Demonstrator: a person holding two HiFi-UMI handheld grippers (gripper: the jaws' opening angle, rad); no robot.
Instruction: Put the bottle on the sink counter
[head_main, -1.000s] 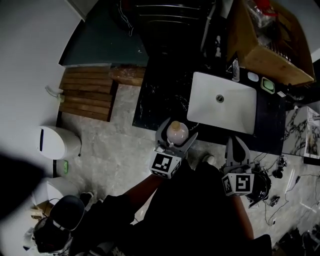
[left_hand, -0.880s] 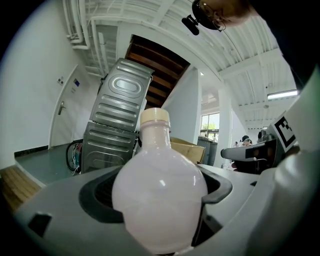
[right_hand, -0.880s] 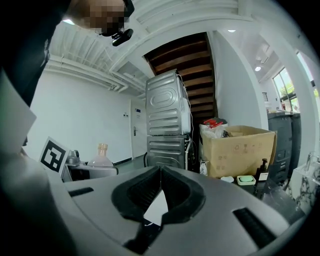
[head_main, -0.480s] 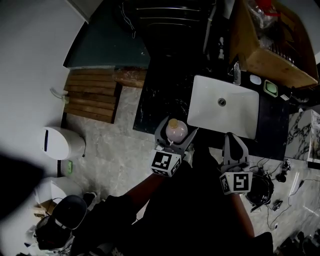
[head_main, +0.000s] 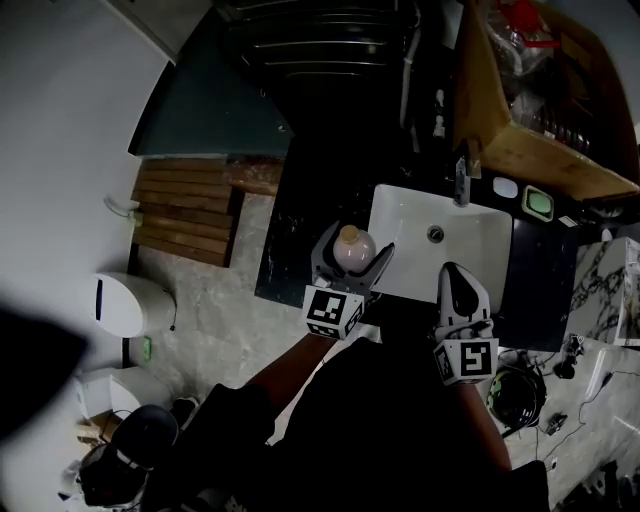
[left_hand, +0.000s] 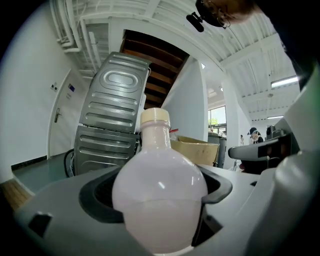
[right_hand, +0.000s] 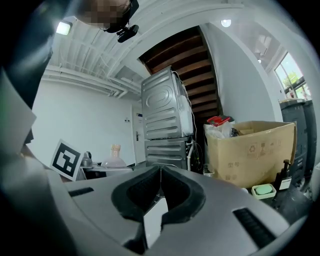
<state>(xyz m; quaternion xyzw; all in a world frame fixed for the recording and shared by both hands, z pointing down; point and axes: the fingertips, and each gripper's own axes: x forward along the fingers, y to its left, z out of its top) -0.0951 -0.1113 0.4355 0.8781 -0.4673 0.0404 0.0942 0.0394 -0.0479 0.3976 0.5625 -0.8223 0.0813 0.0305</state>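
Note:
A round pale pink bottle (head_main: 352, 250) with a cream cap stands upright between the jaws of my left gripper (head_main: 352, 254), which is shut on it. In the left gripper view the bottle (left_hand: 159, 187) fills the middle, its cap toward the ceiling. It hangs over the dark sink counter (head_main: 300, 210) at the left edge of the white basin (head_main: 470, 250). My right gripper (head_main: 458, 290) is shut with nothing in it, over the basin's near edge. In the right gripper view its jaws (right_hand: 160, 192) meet, and the bottle (right_hand: 115, 157) shows at the left.
A faucet (head_main: 461, 178) stands behind the basin, with a green soap dish (head_main: 538, 202) to its right. A cardboard box (head_main: 530, 90) sits at the back right, a steel appliance (head_main: 320, 60) behind the counter. A wooden mat (head_main: 185, 215) and white bin (head_main: 130, 305) lie on the floor.
Both grippers have moved forward toward the counter; the bottle, still held, went from over the floor's edge to over the counter beside the basin.

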